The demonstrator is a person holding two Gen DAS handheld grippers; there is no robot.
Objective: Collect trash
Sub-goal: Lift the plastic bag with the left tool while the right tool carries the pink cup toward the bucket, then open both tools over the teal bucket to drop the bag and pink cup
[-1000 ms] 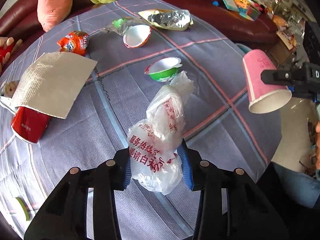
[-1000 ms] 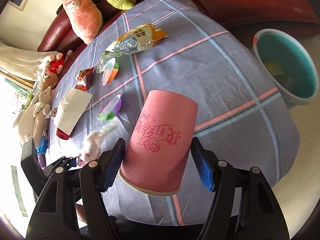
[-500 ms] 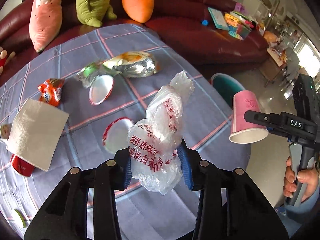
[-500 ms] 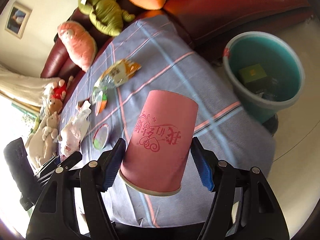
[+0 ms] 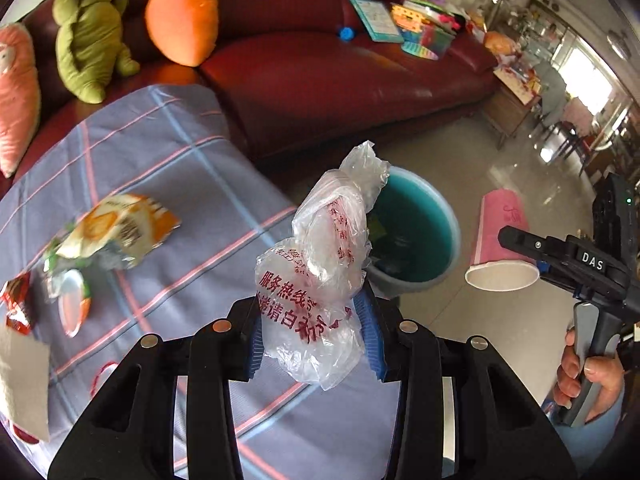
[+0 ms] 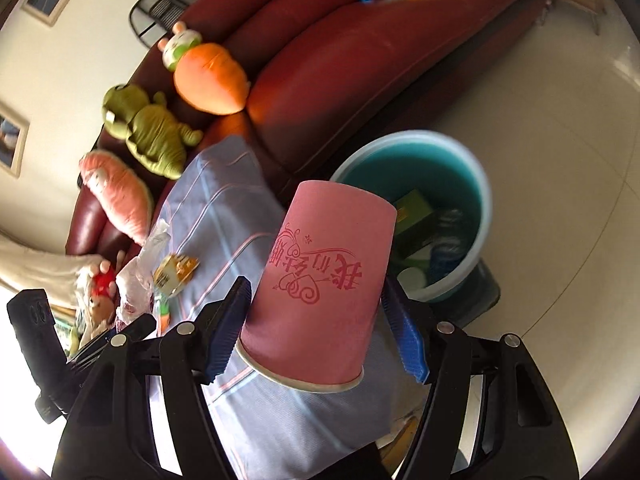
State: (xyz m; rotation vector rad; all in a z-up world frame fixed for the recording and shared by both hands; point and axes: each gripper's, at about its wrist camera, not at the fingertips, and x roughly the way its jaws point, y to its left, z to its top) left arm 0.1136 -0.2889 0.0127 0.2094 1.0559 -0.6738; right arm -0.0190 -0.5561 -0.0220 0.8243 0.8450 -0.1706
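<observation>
- The left gripper point(image 5: 312, 332) had its blue-padded fingers point(image 5: 252, 344) pressed against both sides of a crumpled clear plastic bag point(image 5: 320, 268) printed with red characters; the bag stood up between them, its knotted top pointing away from the camera.
- The right gripper point(image 6: 316, 340) held a pink paper cup point(image 6: 320, 292) by its sides, fingers point(image 6: 224, 336) closed narrowly on it, the white rim toward the camera and the base pointing away.
- In the left wrist view the same cup point(image 5: 500, 240) hung mouth-down over the floor, just beside a teal bucket point(image 5: 440, 216), with the person's right hand point(image 5: 588, 376) wrapped around the gripper handle.
- The bucket point(image 6: 480, 184) stood on the tiled floor point(image 6: 560, 120) past the counter's edge and already held a green box and other scraps.
- The bag hung above the near edge of the counter point(image 5: 180, 160), which was covered in a blue-grey plaid cloth, and in that view overlapped the bucket's rim.
- Further left on the cloth lay an orange-and-silver snack wrapper point(image 5: 116, 228), a small orange-edged lid point(image 5: 74, 300), a red wrapper point(image 5: 16, 304) and a sheet of paper towel point(image 5: 20, 380) at the frame edge.
- Behind stood a dark red sofa point(image 5: 340, 76) with a carrot plush point(image 5: 182, 20), a green plush point(image 5: 88, 32) and a pink plush point(image 5: 16, 92).
</observation>
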